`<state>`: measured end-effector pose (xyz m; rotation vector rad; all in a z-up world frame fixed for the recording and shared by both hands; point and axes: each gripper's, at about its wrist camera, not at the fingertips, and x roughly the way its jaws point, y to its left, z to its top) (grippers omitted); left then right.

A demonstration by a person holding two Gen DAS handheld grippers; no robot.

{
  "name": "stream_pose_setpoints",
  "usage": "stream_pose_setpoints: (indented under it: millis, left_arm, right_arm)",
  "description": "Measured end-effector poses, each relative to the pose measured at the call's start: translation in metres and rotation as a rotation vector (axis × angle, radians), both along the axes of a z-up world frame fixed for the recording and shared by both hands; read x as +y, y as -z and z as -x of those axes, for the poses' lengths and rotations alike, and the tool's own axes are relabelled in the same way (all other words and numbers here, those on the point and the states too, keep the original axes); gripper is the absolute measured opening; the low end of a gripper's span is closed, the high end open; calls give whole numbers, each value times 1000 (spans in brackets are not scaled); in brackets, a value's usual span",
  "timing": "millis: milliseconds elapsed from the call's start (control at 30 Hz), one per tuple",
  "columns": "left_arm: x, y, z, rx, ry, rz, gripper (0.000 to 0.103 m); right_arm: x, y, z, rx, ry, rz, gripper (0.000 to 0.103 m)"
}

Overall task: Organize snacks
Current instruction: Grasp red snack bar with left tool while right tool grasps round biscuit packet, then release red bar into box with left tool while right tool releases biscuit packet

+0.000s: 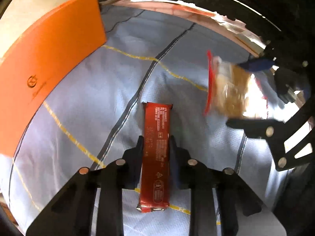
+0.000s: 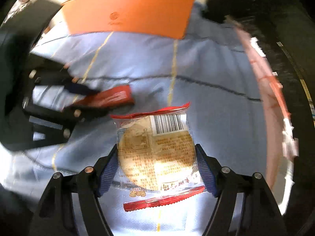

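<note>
My left gripper [image 1: 156, 140] is shut on a red snack bar [image 1: 156, 157], its fingers pressing both long sides, just above the pale blue cloth. The bar also shows in the right wrist view [image 2: 110, 98], with the left gripper [image 2: 94, 103] around it. My right gripper [image 2: 156, 153] is shut on a clear packet with red ends holding a round brown cake [image 2: 155, 151]. The same packet [image 1: 228, 90] appears blurred in the left wrist view, between the right gripper's [image 1: 234, 94] fingers.
An orange box [image 1: 45, 74] stands on the cloth at the left; in the right wrist view it [image 2: 130, 17] is at the far side. The pale blue cloth [image 1: 98, 102] has yellow and dark stripes. The table's edge [image 1: 196, 13] runs along the far side.
</note>
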<state>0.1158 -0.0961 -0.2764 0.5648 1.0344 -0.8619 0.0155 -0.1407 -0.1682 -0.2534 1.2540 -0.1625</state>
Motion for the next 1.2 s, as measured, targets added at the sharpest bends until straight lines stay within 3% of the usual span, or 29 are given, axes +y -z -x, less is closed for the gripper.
stream_pose_setpoints:
  millis: [200,333,433,633,800,900,1000,1133,1200]
  left_arm:
    - [11,-6,8,33,-111,44,23]
    - [29,-22,13,104,-168,143,23]
    - [33,-41,21,31,-145,146,23]
    - [48,-73,16,14,-222,195,23]
    - [61,-130,10,-110,-282,227,23]
    - [72,-170,-5,-196,-396,248,23]
    - [80,-189,-22,-261,-481,235,23]
    - [101,-212,-70,-329,-648,202,23]
    - [108,-217,-83,-362,-686,187,23]
  right_arm:
    - [-18,-18,2,-53,52,25,75]
    - [-24,-23,5,-70,78,15,75]
    - [-29,-32,9,-103,88,33,75]
    - [-30,-60,1,-180,80,39,75]
    - [-31,-79,-16,-242,51,41,75]
    - [-30,-92,-34,-284,44,31,75]
    - [-32,-116,-67,-359,63,-57,75]
    - [-37,-141,-127,-415,75,-119,75]
    - [-38,-150,-156,-436,72,-134,75]
